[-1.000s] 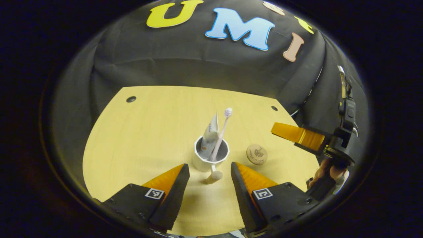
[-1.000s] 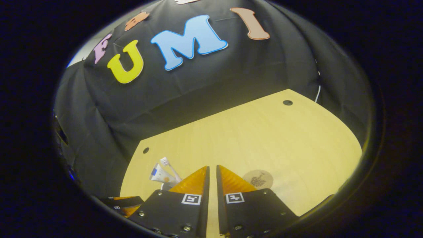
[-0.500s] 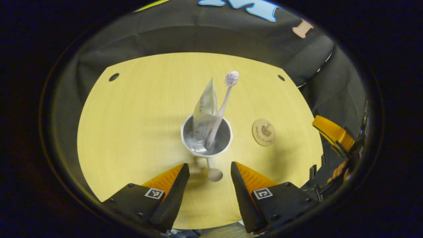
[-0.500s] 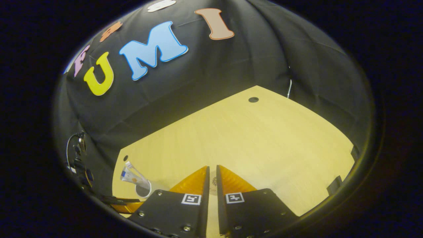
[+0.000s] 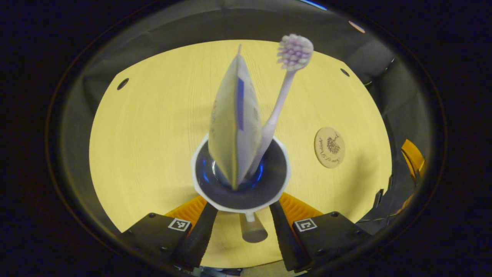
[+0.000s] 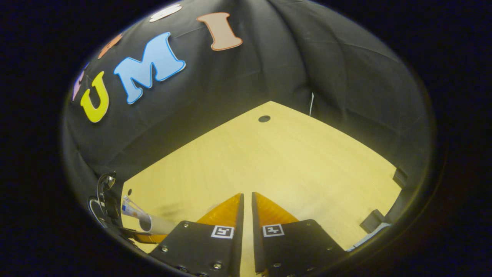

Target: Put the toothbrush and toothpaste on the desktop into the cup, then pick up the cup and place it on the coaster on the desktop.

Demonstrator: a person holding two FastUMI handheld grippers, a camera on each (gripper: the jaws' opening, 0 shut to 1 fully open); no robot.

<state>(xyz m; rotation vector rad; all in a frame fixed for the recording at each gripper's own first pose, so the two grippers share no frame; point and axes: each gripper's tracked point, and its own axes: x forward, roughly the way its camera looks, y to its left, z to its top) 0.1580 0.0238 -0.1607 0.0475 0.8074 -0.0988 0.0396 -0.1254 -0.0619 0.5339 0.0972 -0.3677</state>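
Observation:
A white cup [image 5: 195, 175] stands on the wooden desktop [image 5: 153, 127] with a toothpaste tube [image 5: 234, 123] and a pale toothbrush [image 5: 285, 82] upright inside it. My left gripper [image 5: 242, 206] is open. Its fingers straddle the cup's handle [image 5: 251, 230], and their tips are hidden under the rim. A round wooden coaster [image 5: 329, 147] lies to the right of the cup. My right gripper [image 6: 246, 198] is shut on nothing, hovering over bare desktop [image 6: 288, 161]. In the right gripper view the cup [image 6: 157, 224] and the tube [image 6: 130, 209] sit at the lower left.
The black cloth wall surrounds the desktop on the far sides. Small dark holes [image 5: 123, 83] mark the desktop's far corners. A finger of the right gripper [image 5: 413, 156] shows at the right edge of the left gripper view, beyond the coaster.
My left gripper has closed in on the cup, so the handle now sits between its fingers. The right gripper, still shut, has drawn off to the right, and the coaster has left its view.

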